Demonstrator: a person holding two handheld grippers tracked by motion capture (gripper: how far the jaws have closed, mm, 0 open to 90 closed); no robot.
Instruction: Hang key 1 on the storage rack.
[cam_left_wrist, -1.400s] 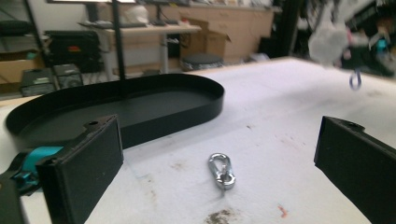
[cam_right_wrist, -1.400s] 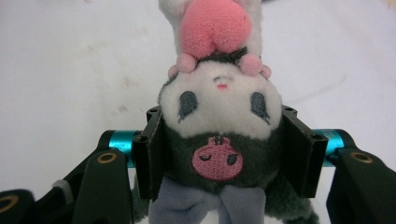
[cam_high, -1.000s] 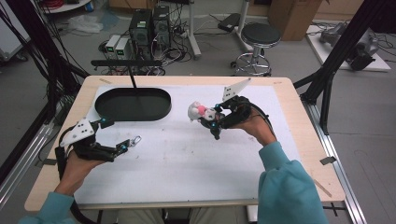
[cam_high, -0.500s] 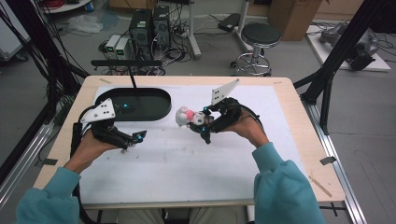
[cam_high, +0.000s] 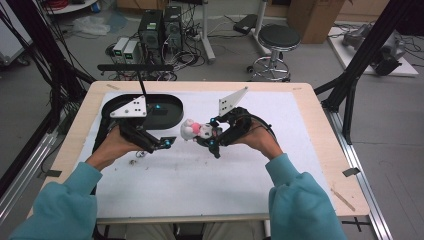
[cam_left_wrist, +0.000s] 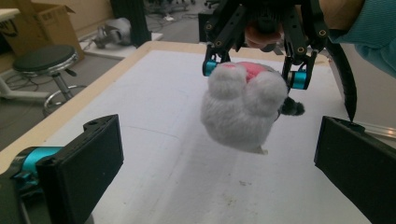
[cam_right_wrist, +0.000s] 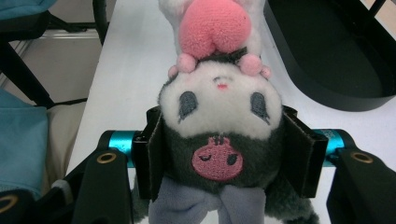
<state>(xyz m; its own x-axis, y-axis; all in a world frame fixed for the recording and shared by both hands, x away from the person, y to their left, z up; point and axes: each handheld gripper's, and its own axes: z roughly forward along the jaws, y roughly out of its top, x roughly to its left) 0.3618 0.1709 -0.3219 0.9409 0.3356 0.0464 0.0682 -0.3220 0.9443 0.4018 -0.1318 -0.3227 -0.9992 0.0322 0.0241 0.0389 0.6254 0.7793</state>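
My right tool (cam_high: 214, 134) is clamped on the plush toy (cam_high: 192, 129) at its dark hood, holding it off the desk (cam_high: 250, 170) near mid-desk, just right of the black tray (cam_high: 172, 112). My left tool (cam_high: 162, 144) has its jaws wide apart, aimed at the toy's white end (cam_left_wrist: 240, 109) w/ a gap on each side. Looks like a hand-over to me. To do it well: centre the white end between the 2 left pads, close firmly, release right only once the left grip is secure. No jerking, as soft plush slips.
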